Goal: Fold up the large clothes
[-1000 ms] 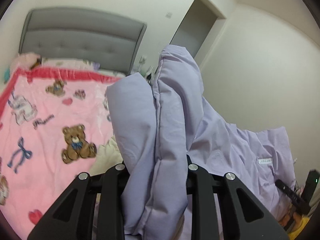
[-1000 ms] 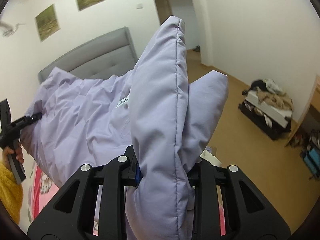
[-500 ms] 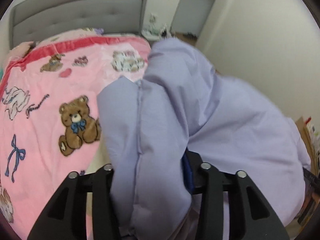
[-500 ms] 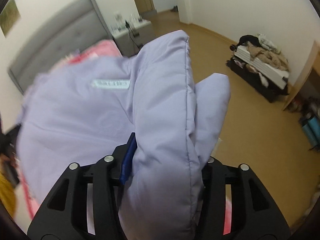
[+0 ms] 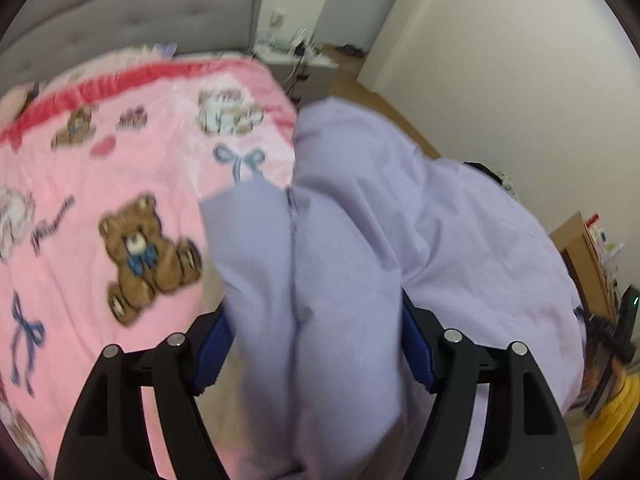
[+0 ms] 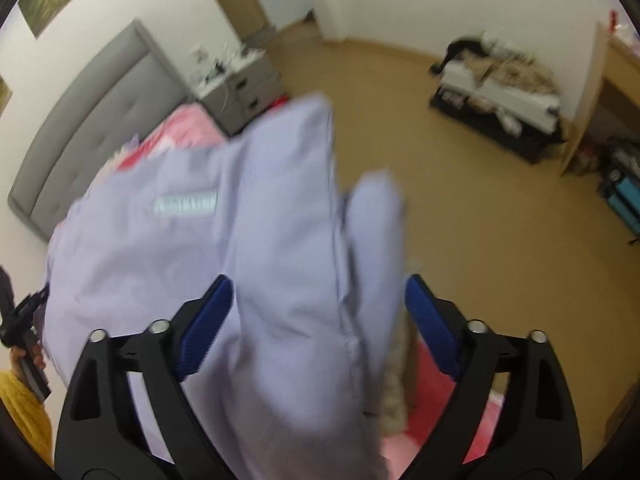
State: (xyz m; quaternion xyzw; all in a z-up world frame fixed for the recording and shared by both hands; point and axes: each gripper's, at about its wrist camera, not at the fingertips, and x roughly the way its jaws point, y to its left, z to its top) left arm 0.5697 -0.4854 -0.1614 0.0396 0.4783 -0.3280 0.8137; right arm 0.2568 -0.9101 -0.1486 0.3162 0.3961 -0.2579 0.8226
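Both sets of jaws are opening, left gripper (image 5: 316, 344) and right gripper (image 6: 318, 320) spread around the lilac garment (image 5: 400, 220) over the bed (image 5: 100, 184).

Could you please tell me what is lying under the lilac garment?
The lilac garment lies over a pink blanket printed with teddy bears, covering the bed's right side. A cream fabric strip shows at its edge. Anything further beneath is covered.
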